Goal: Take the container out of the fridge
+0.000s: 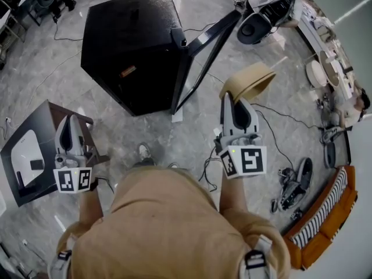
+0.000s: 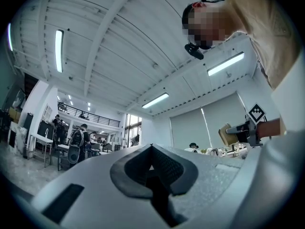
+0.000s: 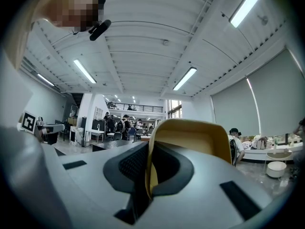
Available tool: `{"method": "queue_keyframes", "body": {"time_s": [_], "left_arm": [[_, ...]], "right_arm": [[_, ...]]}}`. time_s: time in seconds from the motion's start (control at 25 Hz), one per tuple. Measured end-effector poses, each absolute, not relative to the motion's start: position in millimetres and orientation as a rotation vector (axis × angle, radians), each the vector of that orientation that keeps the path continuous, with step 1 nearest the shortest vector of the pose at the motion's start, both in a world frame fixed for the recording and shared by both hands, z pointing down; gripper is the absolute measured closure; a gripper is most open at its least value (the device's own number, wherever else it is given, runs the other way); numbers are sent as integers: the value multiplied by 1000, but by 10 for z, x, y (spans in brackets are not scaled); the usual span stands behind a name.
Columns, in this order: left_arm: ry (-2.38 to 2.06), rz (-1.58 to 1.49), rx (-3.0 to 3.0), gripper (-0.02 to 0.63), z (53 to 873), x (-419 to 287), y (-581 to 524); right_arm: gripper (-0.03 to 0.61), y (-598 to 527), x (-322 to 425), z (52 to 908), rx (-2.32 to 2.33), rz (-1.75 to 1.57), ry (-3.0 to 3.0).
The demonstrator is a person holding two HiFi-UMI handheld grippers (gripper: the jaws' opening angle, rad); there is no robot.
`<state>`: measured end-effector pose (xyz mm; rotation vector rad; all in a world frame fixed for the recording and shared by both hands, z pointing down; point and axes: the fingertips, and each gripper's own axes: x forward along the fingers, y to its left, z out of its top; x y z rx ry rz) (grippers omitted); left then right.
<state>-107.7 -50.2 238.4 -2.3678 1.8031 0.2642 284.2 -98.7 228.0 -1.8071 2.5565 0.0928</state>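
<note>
**Container held clear of the fridge**

The right gripper (image 3: 148,175) pinches one wall of the tan container (image 3: 190,142) between its fingers (image 3: 125,168). It holds the container in the air, outside the black fridge (image 1: 128,45) and to its right in the head view. The fridge door (image 1: 206,42) stands open. The left gripper (image 2: 151,168) is empty, its fingers pressed together. The fridge stands on a marble floor (image 1: 192,132).

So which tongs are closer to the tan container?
Right. The right tongs pinch the wall of the container; the left tongs sit shut, far off to the side.
</note>
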Motion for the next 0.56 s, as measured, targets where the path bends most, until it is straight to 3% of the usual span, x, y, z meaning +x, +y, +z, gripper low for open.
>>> {"method": "queue_keyframes", "body": {"time_s": [0.56], "left_arm": [[1802,265,-2389,614,2420,-1085,-441]], "right_arm": [[563,-944,2786,2241,-1806,111,2569]]}}
